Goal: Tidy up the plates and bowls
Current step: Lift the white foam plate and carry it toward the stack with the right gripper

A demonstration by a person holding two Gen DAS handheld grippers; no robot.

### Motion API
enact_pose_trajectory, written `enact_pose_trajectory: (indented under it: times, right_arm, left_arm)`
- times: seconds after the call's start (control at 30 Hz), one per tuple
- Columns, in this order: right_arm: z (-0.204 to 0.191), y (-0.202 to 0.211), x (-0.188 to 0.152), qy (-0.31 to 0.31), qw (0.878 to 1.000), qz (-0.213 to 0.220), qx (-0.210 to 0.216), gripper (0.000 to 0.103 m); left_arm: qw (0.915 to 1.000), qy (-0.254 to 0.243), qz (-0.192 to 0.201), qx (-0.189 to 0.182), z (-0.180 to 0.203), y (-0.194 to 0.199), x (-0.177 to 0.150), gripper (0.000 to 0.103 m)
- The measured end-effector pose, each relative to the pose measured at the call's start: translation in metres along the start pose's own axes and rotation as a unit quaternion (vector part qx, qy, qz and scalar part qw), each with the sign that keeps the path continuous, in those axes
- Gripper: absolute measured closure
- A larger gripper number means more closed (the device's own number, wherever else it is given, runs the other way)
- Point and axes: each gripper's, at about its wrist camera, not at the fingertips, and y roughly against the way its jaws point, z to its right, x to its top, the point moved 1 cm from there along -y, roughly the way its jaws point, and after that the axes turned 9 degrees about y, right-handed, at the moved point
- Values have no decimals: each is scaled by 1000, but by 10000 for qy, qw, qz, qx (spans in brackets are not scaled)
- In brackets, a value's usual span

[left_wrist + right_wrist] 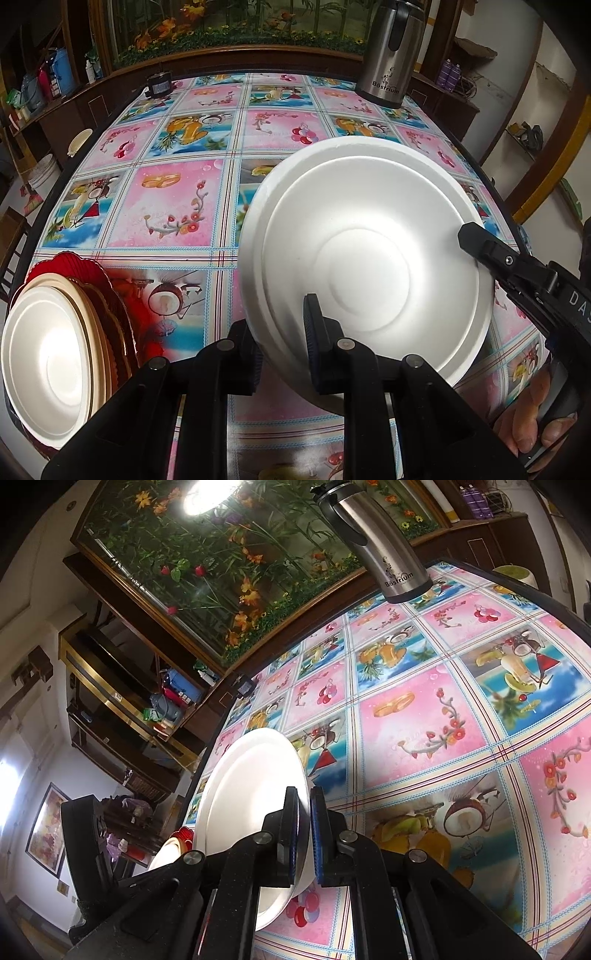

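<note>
Nearest to me, my left tongs point(282, 325) were clamped on the near rim of the white foam bowl point(365, 254), one finger under the rim and the other inside it, while my right tongs point(303, 834) pinched the opposite edge of that same bowl, their blue pads point(317, 830) pressed flat against the thin wall. Between the two grips the bowl hung tilted above the flowered plastic tablecloth point(177, 206), well apart from anything else. I judged the foam the weak point: squeeze harder, or pull the two holds against each other, and the rim could crease or tear; ease one grip too early and the bowl could swing down from the other and drop. It looked like two nested bowls, since a second rim showed just outside the first, so one shell might slide out of the other if I tipped it further. To my left, at the table's edge, sat the stack I took to be its home: a white foam plate point(48, 358) lying on cream plates point(96, 325), and those resting on a red scalloped dish point(79, 264). That pile stood near the brink, and a clumsy set-down could nudge it off. Far across the table a steel vacuum flask point(389, 59) stood upright.
</note>
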Motion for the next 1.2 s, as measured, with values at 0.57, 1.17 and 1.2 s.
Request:
enact_pose_trajectory:
  times: [0.57, 1.17, 1.2]
  right_arm:
    - [-12, 4, 2, 117, 9999, 49, 58, 96]
    - [-32, 1, 0, 262, 9995, 26, 194, 95]
    - [-33, 1, 0, 271, 9994, 21, 198, 95]
  left_arm:
    - [9999, -50, 104, 1, -4, 10, -5, 84]
    - [9997, 41, 219, 21, -19, 22, -10, 84]
    - [9997, 43, 221, 20, -20, 22, -11, 84]
